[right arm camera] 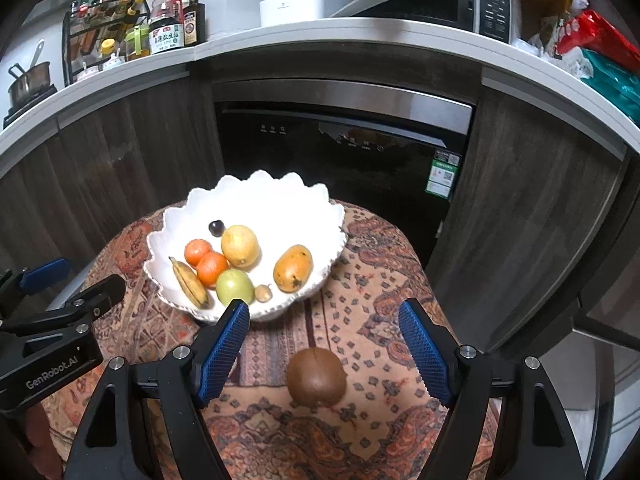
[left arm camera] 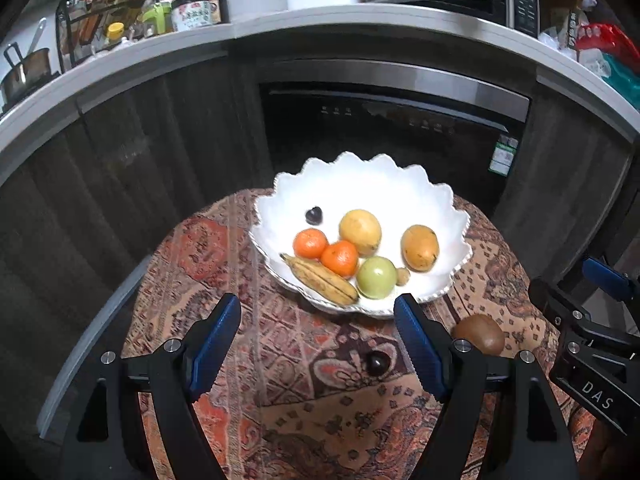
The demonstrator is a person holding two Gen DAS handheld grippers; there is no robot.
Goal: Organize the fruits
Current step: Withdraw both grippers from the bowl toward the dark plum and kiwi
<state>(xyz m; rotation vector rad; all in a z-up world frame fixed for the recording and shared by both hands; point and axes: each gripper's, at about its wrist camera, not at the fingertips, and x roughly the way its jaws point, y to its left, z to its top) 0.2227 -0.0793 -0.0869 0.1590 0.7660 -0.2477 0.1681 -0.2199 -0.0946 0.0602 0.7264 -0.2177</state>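
Two fruits are lying outside the white scalloped bowl on the patterned cloth of the small round surface: a brown kiwi and a small dark plum-like fruit. The rest is sitting in the bowl already: a banana, two tangerines, a yellow round fruit, a green one, a mango, a small tan fruit and another dark one. Judging by that, the sorting is looking mostly done, with the two loose pieces left to go in.

The right tongs are gaping wide and empty, and the kiwi is sitting between the two blue pads, a little nearer the camera than their tips, apparently touching neither. It is looking like the next thing to be picked up. The left tongs are likewise spread wide and carrying nothing, hovering over the cloth just in front of the bowl, with the dark fruit lying below and toward the right-hand pad.

The dark loose fruit is not showing in the right wrist view at all. The kiwi is partly cut off behind the finger in the left wrist view. What the small dark fruits and the tan one really are is hard to make out at this size. The near edge of the surface is hiding under both rigs.
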